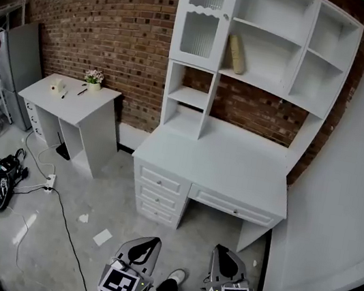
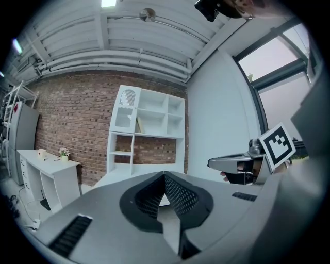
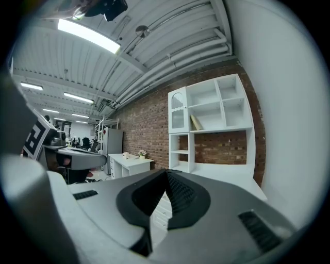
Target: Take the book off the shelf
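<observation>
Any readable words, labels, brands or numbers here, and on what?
No text can be read.
Book on the shelf: too small to show any title.
Left gripper and right gripper: black-and-white square marker patterns only, no letters or numbers.

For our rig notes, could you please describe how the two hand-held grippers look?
Both the left hand-held gripper and right hand-held gripper have smooth grey shells, black ribbed pads, and a white cube with black square markers at the rear.
</observation>
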The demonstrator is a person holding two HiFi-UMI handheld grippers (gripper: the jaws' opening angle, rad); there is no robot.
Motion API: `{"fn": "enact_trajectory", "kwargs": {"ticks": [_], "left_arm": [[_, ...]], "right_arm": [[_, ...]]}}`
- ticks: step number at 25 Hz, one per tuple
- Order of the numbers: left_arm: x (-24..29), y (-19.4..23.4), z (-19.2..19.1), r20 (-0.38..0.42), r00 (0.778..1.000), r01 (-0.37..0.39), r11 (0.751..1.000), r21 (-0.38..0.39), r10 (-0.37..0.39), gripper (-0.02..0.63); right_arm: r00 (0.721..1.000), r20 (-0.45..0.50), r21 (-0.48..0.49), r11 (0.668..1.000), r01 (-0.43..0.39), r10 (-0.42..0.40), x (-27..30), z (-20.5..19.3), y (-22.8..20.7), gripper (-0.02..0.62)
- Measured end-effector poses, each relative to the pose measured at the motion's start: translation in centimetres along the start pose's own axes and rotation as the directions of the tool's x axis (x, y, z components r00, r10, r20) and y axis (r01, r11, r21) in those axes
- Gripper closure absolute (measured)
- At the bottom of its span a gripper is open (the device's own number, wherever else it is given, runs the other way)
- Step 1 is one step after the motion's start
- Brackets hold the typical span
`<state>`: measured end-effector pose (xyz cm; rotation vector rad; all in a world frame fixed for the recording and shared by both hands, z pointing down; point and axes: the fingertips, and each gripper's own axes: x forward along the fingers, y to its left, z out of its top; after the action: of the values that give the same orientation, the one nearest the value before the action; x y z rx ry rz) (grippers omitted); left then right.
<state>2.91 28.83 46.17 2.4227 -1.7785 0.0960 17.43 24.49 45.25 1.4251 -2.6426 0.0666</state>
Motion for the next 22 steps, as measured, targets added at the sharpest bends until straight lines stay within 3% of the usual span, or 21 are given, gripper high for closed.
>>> {"fn": "enact_trajectory", "kwargs": {"ticks": [6, 17, 22], "left_arm": [[6.7, 2.9, 1.2, 0.014, 1.000, -0.009, 0.999, 0.032, 0.008, 0.594], [25.7, 10.5, 5.7, 0.022, 0.999, -0.034, 0.998, 0.047, 0.033, 0.594], [32.1, 13.7, 7.0, 0.025, 0.999, -0.044, 0.998, 0.055, 0.043, 0.594]], "right_arm": [[1.000, -0.015, 0.011, 1.000, -0.024, 0.024, 7.4, -0.4, -3.1, 0.589], [0.999, -0.002, 0.021, 0.999, -0.033, 0.033, 24.5, 3.2, -13.6, 0.588], [1.000, 0.010, -0.010, 1.000, -0.014, 0.014, 30.8, 4.6, -17.3, 0.589]]}}
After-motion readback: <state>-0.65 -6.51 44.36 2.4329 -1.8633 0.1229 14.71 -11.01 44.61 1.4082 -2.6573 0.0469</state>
